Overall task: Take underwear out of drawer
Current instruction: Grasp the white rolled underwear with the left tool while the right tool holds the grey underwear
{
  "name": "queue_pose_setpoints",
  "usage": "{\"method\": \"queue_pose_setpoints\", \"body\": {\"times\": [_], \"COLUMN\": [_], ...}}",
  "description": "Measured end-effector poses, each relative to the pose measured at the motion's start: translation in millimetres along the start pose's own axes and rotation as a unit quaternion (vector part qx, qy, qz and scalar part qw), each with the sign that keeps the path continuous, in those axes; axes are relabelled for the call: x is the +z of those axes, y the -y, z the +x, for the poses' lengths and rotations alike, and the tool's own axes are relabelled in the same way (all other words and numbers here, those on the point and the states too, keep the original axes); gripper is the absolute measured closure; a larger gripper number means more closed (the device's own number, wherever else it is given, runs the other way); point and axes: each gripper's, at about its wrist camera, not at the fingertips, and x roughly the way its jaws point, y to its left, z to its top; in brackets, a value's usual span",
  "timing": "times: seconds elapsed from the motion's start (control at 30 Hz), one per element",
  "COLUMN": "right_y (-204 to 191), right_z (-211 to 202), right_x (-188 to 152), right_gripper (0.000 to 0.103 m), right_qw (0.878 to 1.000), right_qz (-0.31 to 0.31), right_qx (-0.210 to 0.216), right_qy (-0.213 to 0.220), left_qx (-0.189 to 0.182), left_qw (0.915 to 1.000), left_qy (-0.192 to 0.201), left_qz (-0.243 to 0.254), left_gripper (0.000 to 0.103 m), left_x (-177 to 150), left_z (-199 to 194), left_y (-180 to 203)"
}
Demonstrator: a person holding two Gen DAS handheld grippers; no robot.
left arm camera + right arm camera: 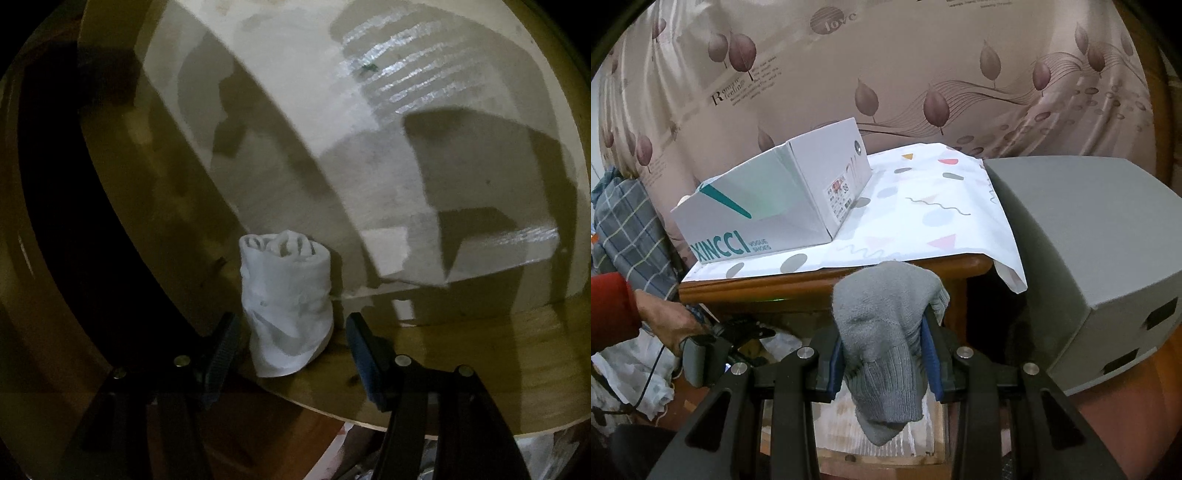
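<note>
The left gripper (293, 354) stands part open inside the drawer (461, 350), its pads either side of a white rolled garment (286, 306) in the near corner, the left pad close, the right pad apart from it. The right gripper (884, 354) is clamped on a grey knitted bundle (882, 332), held near the desk (827, 280) that carries a shoe box (798, 199). The white roll stands tilted; closing off-centre could tip it or catch only a fold, unrolling it. The grey bundle hangs loose below the pads and might slip.
</note>
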Motion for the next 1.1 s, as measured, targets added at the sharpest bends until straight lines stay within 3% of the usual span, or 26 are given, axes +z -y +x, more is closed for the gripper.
{"method": "queue_pose_setpoints", "body": {"times": [0.17, 0.4, 0.77, 0.83, 1.1], "right_y": [-2, -5, -10, -12, -12], "right_z": [-5, -4, 1, 2, 5], "right_x": [-2, -4, -6, -7, -8], "right_gripper": [0.07, 0.07, 0.069, 0.069, 0.069], "right_qw": [1.0, 1.0, 1.0, 1.0, 0.999], "right_qz": [-0.003, -0.005, -0.011, -0.014, -0.015], "right_qx": [0.001, 0.01, 0.018, 0.02, 0.026], "right_qy": [-0.002, -0.01, -0.017, -0.018, -0.022], "left_qx": [0.012, -0.006, 0.011, 0.015, -0.017], "left_qw": [0.9998, 0.9998, 0.9998, 0.9997, 0.9974], "left_qy": [-0.002, -0.018, -0.013, -0.007, -0.004], "left_qz": [0.019, 0.009, -0.012, -0.019, -0.07], "left_gripper": [0.041, 0.041, 0.042, 0.053, 0.064], "left_x": [5, 10, 15, 12, 14], "left_z": [29, 42, 51, 51, 34], "left_y": [-6, -14, -9, -10, -18]}}
